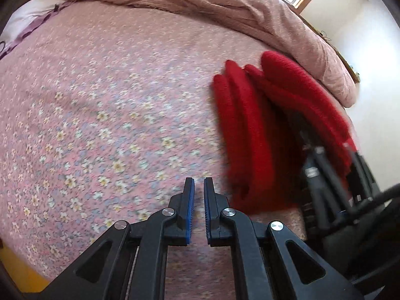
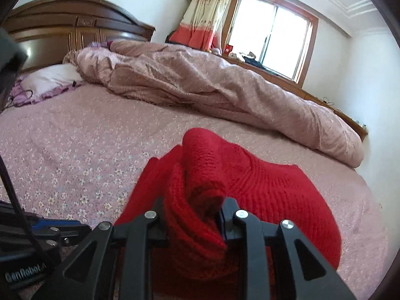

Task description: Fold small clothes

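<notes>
The right hand-held gripper (image 2: 192,212) is clamped on a thick fold of a red knit (image 2: 262,187), its black fingers pressed into the wool on either side so that bunched layers rise between them. The left hand-held gripper (image 1: 199,187) holds nothing; its blue-padded fingers (image 1: 191,207) stand nearly together with a thin gap between them, poised above the bed (image 1: 100,125) just left of the red knit (image 1: 240,125). In the left wrist view the knit hangs in several stacked folds, its lower part blurred, with the right gripper (image 1: 325,160) gripping it from the right side. In the right wrist view the rest of the knit spreads over the bed's (image 2: 75,150) pink flowered sheet near the foot edge, to the right of the clamped fold, and part of the left gripper (image 2: 57,227) shows at the lower left. Beyond the knit, a rumpled pink quilt (image 2: 212,87) lies along the far side of the bed, from the pillow end to the foot corner. A white pillow (image 2: 52,77) with a purple edge rests at the head of the bed, against a dark wooden headboard (image 2: 75,27). Past the quilt, a curtain (image 2: 207,17), cream above and red below, hangs beside a bright window (image 2: 272,32) in the white far wall.
</notes>
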Tool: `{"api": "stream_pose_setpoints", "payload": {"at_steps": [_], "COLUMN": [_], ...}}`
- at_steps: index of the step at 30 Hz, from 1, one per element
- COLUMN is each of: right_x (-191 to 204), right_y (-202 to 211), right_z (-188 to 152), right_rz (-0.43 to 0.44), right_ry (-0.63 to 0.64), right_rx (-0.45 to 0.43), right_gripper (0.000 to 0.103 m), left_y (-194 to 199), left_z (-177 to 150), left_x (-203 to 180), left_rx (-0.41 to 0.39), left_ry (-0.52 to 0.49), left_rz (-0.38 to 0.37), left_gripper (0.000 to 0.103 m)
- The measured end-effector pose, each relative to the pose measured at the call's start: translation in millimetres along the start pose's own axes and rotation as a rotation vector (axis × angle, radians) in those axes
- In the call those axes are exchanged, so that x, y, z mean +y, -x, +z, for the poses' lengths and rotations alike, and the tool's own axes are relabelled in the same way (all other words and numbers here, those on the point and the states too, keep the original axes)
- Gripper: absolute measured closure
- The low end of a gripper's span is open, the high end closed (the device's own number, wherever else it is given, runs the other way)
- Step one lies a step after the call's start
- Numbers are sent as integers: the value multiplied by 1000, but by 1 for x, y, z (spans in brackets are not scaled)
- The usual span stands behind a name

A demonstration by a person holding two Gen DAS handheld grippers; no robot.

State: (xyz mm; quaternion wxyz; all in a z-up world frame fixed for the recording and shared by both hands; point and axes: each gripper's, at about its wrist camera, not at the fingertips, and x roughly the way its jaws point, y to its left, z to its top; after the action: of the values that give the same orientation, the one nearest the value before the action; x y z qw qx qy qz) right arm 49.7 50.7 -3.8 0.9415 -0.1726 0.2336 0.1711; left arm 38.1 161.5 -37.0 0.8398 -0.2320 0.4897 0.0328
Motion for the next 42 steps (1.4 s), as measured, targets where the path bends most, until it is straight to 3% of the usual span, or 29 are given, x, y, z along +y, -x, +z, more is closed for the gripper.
{"api": "stream_pose_setpoints", "payload": {"at_steps": [6, 10, 13, 14, 17, 18, 20, 23, 27, 30, 31, 34, 38, 40, 41, 42], "right_x": [-13, 11, 12, 11, -4, -11, -29, -68, -122, -170, -184, -211, -207, -197, -192, -186], "right_y": [14, -14, -15, -13, 4, 12, 28, 52, 57, 56, 55, 47, 25, 22, 20, 17], "right_z": [11, -1, -4, -1, 9, 14, 21, 25, 20, -6, -17, -59, -90, -98, -101, -103], "right_rz": [66, 93, 122, 130, 274, 317, 410, 498, 417, 321, 293, 235, 237, 222, 215, 217], "right_ry": [-83, 18, 28, 28, -21, -47, -105, -165, -167, -169, -171, -198, -256, -242, -234, -228], "right_rx": [-106, 32, 50, 44, 13, -1, -35, -81, -65, -17, -3, 58, 146, 146, 143, 142], "right_gripper": [77, 76, 66, 58, 37, 27, 17, 14, 14, 14, 14, 14, 14, 14, 14, 14], "left_y": [7, 5, -1, 0, 20, 26, 43, 61, 72, 66, 58, 34, 10, 10, 12, 14], "left_z": [-3, -1, 3, 4, 4, 5, 6, 6, 10, 20, 26, 37, 45, 48, 49, 50], "left_x": [11, 11, 11, 13, 28, 30, 32, 30, 19, 2, -5, -26, -51, -58, -61, -65], "left_rx": [-7, 3, 12, 16, -14, -27, -72, -110, -124, -101, -75, -1, 43, 4, -19, -30], "left_ry": [32, 25, 40, 53, 91, 101, 120, 124, 110, 129, 138, 139, 113, 113, 101, 88], "left_rz": [-7, 11, 7, 2, -32, -50, -96, -170, -271, -383, -422, -451, -363, -348, -319, -311], "left_gripper": [103, 103, 103, 103, 102, 99, 89, 73, 57, 38, 37, 37, 37, 56, 82, 82]}}
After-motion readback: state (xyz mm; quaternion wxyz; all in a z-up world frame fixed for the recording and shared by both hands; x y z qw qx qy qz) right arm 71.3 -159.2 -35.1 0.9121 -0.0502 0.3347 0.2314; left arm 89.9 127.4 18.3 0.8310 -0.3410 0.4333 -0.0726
